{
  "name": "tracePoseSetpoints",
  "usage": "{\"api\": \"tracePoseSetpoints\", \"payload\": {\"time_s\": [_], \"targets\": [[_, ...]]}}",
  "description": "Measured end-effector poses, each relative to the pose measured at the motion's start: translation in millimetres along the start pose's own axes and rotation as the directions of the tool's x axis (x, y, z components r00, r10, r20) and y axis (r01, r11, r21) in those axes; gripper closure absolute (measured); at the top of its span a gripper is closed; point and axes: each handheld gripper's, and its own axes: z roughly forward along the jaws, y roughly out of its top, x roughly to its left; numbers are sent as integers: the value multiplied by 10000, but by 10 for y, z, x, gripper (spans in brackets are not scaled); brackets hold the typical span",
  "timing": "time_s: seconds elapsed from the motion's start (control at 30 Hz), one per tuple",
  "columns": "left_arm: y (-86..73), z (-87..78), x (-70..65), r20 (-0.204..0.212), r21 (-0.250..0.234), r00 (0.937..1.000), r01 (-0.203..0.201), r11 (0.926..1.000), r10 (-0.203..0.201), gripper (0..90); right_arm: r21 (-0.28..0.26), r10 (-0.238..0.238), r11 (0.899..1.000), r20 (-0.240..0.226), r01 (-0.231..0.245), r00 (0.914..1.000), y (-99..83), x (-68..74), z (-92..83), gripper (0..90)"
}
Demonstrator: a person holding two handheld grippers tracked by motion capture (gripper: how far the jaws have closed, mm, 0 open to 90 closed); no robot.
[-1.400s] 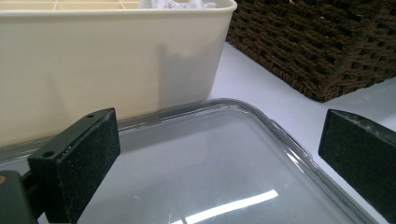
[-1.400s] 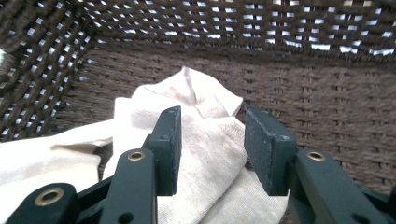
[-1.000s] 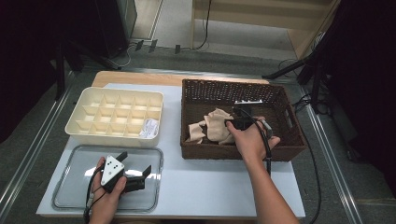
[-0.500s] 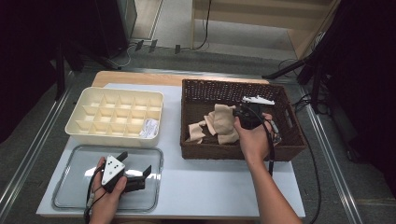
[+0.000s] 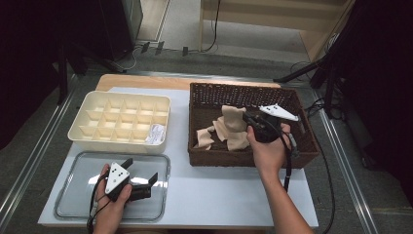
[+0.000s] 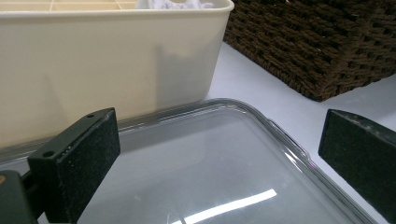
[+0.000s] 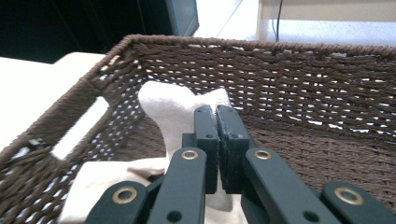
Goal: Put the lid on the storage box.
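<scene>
The right gripper (image 5: 249,120) is clenching a beige cloth (image 5: 233,122) and holding it up inside the brown wicker basket (image 5: 297,146) on the right of the counter (image 5: 219,190). Its jaws have just been closing on the fabric. The left gripper (image 5: 142,174) is resting released over the clear tray (image 5: 73,209), near the cream divided box (image 5: 78,131).

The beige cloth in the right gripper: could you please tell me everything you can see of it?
The beige cloth is soft, thin fabric, cream to tan, crumpled in folds. It hangs inside the brown wicker basket, its upper part lifted and pinched by the right gripper, whose jaws are shut on it. Its lower end trails down towards the other beige pieces on the basket floor; whether it touches them I cannot tell.
</scene>
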Motion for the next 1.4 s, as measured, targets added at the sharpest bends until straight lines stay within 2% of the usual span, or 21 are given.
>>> {"api": "tracePoseSetpoints", "payload": {"time_s": [0.33,0.43,0.6,0.67,0.7,0.8,0.83,1.03,1.17,1.3,1.4], "targets": [[5,-10,19,175,-62,9998,138,9999,-137,0,-396,127,9991,-454,-145,9989,-187,104,-213,891],[13,-39,35,268,-287,9993,267,9992,-260,0,-536,112,9985,-543,-141,9985,-186,131,-277,891],[28,-85,32,355,-616,9991,257,9978,-235,0,-896,110,9958,-761,-179,9970,-130,173,-440,891],[40,-109,55,449,-713,9982,438,9965,-407,0,-909,134,9956,-941,-220,9955,-112,190,-523,891],[49,-122,69,590,-825,9964,657,9944,-610,0,-952,127,9952,-951,-218,9954,-110,201,-557,891],[78,-156,90,661,-1113,9956,728,9911,-657,0,-1041,5,9945,-1048,-115,9945,-97,240,-692,891],[88,-162,87,671,-1185,9961,643,9909,-566,0,-1089,-58,9940,-1044,-57,9945,-94,246,-725,891],[133,-163,48,726,-1100,9967,440,9930,-362,0,-1401,-140,9901,-1214,-32,9925,-63,297,-976,891],[186,-177,7,943,-1191,9946,548,9914,-437,0,-1513,-235,9885,-1364,27,9904,-52,335,-1129,891],[223,-188,-81,1178,-1185,9925,475,9918,-335,0,-1581,-383,9873,-1485,145,9882,-110,399,-1270,891],[241,-189,-149,1199,-1139,9924,396,9927,-258,0,-1515,-449,9882,-1604,204,9860,-189,443,-1336,891]]}}
